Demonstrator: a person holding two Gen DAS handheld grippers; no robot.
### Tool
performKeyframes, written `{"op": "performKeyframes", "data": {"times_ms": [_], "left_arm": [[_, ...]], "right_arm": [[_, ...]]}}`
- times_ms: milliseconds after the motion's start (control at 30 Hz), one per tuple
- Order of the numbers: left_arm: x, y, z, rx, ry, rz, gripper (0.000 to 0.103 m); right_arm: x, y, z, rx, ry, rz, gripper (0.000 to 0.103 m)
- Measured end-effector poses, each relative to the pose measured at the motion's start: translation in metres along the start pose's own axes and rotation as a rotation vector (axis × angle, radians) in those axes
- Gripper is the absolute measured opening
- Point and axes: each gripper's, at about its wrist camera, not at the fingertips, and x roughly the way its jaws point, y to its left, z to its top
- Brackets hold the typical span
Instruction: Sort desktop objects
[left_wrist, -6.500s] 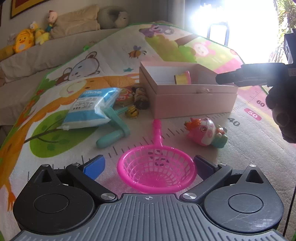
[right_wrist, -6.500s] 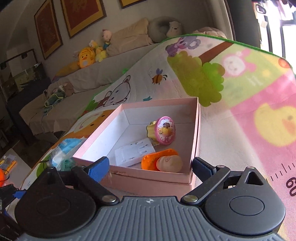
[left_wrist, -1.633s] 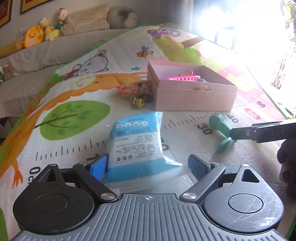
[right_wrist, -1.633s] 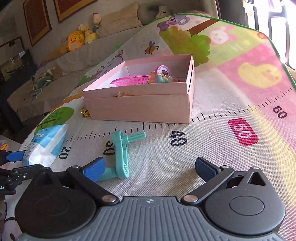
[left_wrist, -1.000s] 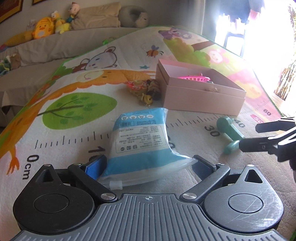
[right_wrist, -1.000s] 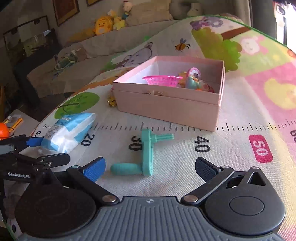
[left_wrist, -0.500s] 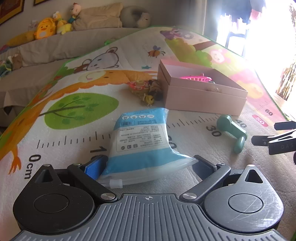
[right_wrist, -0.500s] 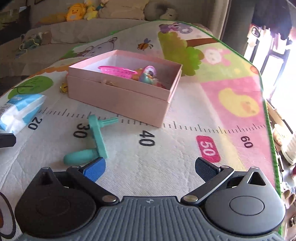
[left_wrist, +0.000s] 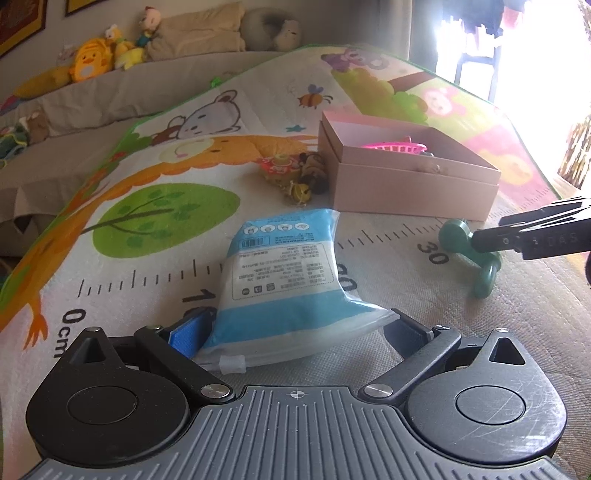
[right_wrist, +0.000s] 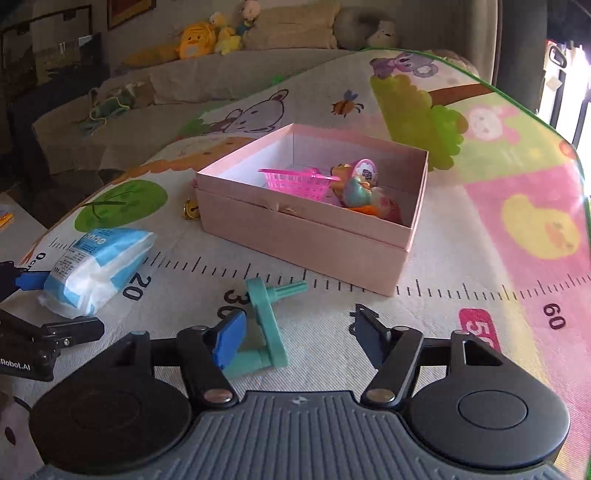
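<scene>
**Both grippers at their objects**

The left gripper (left_wrist: 295, 326) has its jaws set on either side of the tissue pack (left_wrist: 286, 273); pad contact appears likely but is not certain. The right gripper (right_wrist: 299, 338) has just been closing – its jaws stand apart, the teal crank toy (right_wrist: 267, 328) between them near the blue pad. The pink box (right_wrist: 317, 229) lies at 12 o'clock of it, holding a pink basket (right_wrist: 295, 182).

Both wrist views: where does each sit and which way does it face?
Left wrist: behind the left tool, looking across the mat at the wipes pack between its fingers; the right tool's fingers enter at right.
Right wrist: behind the right tool, facing the pink box, the teal crank beside its blue pad.
Shared: pack, crank, box.
</scene>
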Motion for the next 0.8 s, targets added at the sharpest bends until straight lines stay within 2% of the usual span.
{"op": "performKeyframes", "data": {"times_ms": [100,167,200,367,600,733,800], "left_arm": [[0.0,0.001,0.0,-0.002,0.001,-0.002,0.102],[0.0,0.001,-0.001,-0.003,0.002,-0.006,0.102],[0.001,0.001,0.0,-0.006,0.004,-0.008,0.102],[0.001,0.003,0.0,-0.017,0.008,-0.011,0.102],[-0.003,0.002,0.002,-0.006,-0.008,-0.011,0.103],[-0.017,0.003,0.015,-0.025,-0.057,-0.079,0.103],[-0.017,0.003,0.026,-0.031,-0.06,-0.083,0.103]], "right_arm": [[0.014,0.009,0.002,-0.002,0.028,0.025,0.043],[0.017,0.013,-0.001,0.007,0.047,0.043,0.029],[0.017,0.014,-0.002,0.014,0.051,0.047,0.028],[0.005,0.004,-0.013,0.061,0.055,0.055,0.026],[-0.022,-0.014,-0.035,0.134,0.022,-0.033,0.026],[-0.036,-0.018,-0.042,0.151,-0.011,-0.044,0.027],[-0.04,-0.018,-0.043,0.14,-0.029,-0.059,0.031]]}}
